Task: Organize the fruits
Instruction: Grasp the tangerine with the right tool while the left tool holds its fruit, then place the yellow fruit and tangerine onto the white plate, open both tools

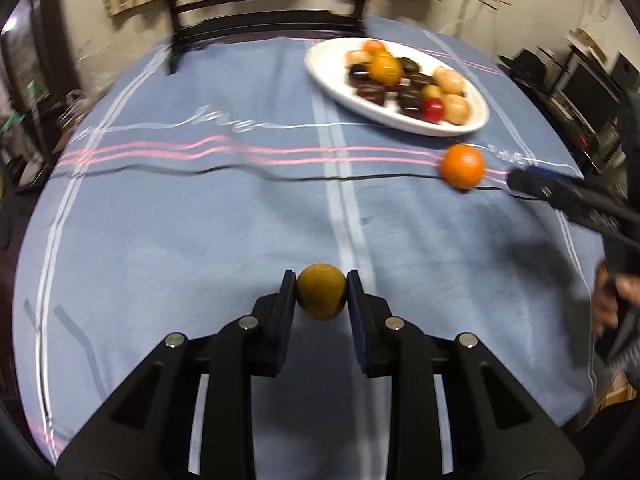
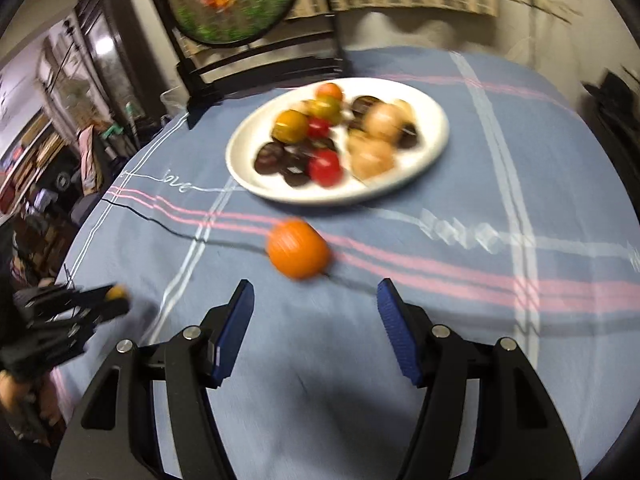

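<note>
My left gripper point(image 1: 321, 280) is shut on a small brownish-yellow round fruit point(image 1: 321, 297) and holds it above the blue tablecloth. It also shows at the left of the right wrist view point(image 2: 116, 300). My right gripper point(image 2: 314, 290) is open and empty, just short of a loose orange point(image 2: 298, 253) on the cloth. The orange also shows in the left wrist view point(image 1: 462, 166), with the right gripper's dark fingers point(image 1: 560, 196) beside it. A white oval plate point(image 2: 436, 120) beyond the orange holds several fruits: red, orange, pale and dark ones. The plate also shows in the left wrist view point(image 1: 328, 80).
A round table with a blue striped cloth point(image 1: 200, 220) carries everything. A thin black cable point(image 1: 240, 170) runs across the cloth past the orange. A dark chair point(image 1: 264, 12) stands at the far edge. Cluttered shelves stand to the left point(image 2: 48, 152).
</note>
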Demonstrator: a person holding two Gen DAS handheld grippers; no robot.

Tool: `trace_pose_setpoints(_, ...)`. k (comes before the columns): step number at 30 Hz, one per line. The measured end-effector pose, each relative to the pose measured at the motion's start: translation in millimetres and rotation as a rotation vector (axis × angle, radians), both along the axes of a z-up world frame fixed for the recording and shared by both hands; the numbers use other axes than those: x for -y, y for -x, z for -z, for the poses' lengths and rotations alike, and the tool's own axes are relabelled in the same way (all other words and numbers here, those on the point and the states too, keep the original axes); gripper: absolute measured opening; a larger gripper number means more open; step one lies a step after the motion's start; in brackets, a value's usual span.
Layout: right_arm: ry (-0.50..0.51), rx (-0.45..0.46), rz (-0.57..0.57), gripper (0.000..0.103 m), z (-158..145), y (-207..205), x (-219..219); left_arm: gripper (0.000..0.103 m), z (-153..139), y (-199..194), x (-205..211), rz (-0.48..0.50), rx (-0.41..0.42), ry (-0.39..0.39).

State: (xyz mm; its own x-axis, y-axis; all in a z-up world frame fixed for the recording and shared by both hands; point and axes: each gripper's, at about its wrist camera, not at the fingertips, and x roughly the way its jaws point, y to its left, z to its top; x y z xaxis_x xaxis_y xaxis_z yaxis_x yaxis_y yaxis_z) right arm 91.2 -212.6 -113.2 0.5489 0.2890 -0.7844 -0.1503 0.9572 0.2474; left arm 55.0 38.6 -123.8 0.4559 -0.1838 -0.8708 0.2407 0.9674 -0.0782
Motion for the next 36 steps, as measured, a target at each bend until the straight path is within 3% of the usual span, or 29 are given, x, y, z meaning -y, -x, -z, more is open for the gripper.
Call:
trace_pose_setpoints(5, 0.068, -0.006, -0.049, 0.065, 11, -25, -21, 0.026, 0, 8, -35, -0.082, -0.010, 0.005)
trace_pose_setpoints(11, 0.104, -0.020, -0.062, 0.064, 26, -32, -27, 0.026, 8, 11, -47, -0.112, -0.030, 0.013)
trace_pose_setpoints(15, 0.137, -0.016, -0.079, 0.046, 34, -32, -31, 0.026, 10, 10, -42, -0.101, -0.034, 0.013)
trace_pose_setpoints(18, 0.113, -0.018, -0.078, 0.044, 33, -28, -26, 0.026, 10, 7, -39, -0.093, -0.032, 0.002)
trace_pose_setpoints(27, 0.032, -0.034, -0.093, 0.044, 19, 45, -23, 0.026, 10, -7, -19, -0.043, -0.033, -0.004)
trace_pose_setpoints(31, 0.106, -0.025, -0.134, 0.044, 12, 82, -24, 0.026, 10, -15, 1, 0.015, -0.032, 0.008)
trace_pose_setpoints(36, 0.119, -0.036, -0.057, 0.044, 10, 96, -2, 0.026, 15, -23, 22, 0.071, -0.049, 0.032)
